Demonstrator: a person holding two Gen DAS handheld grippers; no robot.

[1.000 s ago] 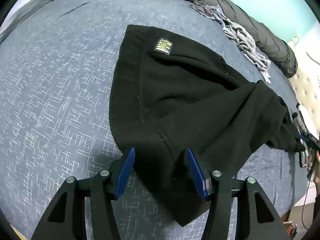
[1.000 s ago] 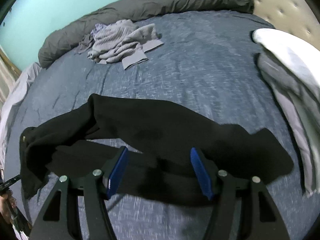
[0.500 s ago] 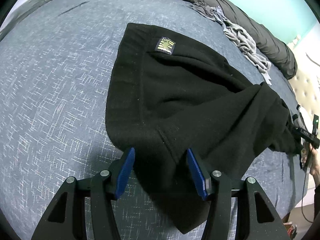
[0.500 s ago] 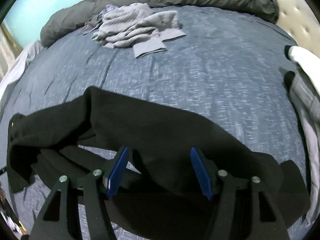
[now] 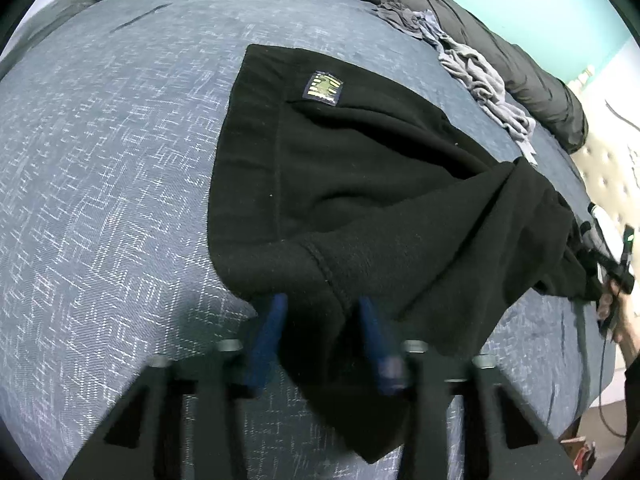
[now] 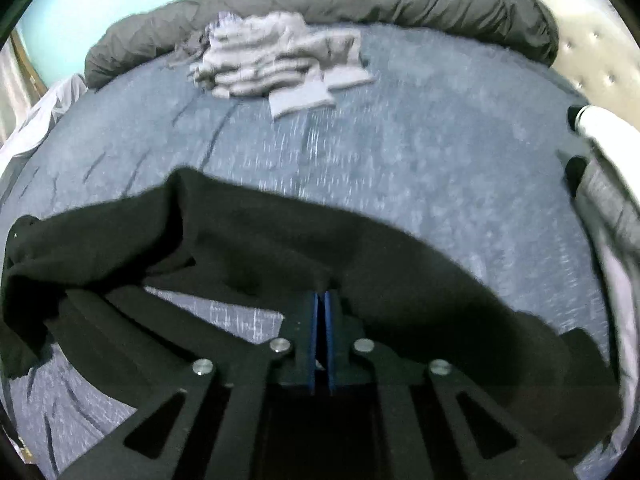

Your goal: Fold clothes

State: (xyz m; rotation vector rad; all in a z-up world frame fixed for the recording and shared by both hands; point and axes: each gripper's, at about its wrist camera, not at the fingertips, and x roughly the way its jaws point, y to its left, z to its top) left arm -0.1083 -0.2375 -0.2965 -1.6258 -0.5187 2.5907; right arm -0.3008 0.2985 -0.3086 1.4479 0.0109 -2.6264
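On the blue bedspread [image 5: 100, 168] we see the black garment [image 5: 360, 184] lying partly spread, its yellow label [image 5: 323, 87] toward the far end. From the left wrist view, our left gripper [image 5: 322, 312] sits at the garment's near edge with its blue fingers [image 5: 272, 328] apart and a seamed fold of cloth between them; the fingers are motion-blurred, and we cannot tell whether they grip the cloth. At the right edge of this view a hand [image 5: 612, 308] holds the other gripper's handle.

From the right wrist view, our right gripper [image 6: 321, 300] has its blue pads [image 6: 312, 336] pressed together, pinching the garment's [image 6: 260, 240] near edge. The cloth drapes from the pinch to both sides and bunches at the left, with a patch of bedspread [image 6: 400, 152] showing under it just left of the gripper.

Far on the bed lies a crumpled grey garment [image 6: 272, 68], just in front of a rolled dark duvet [image 6: 340, 4]. White and grey bedding [image 6: 608, 168] lies at the right edge.
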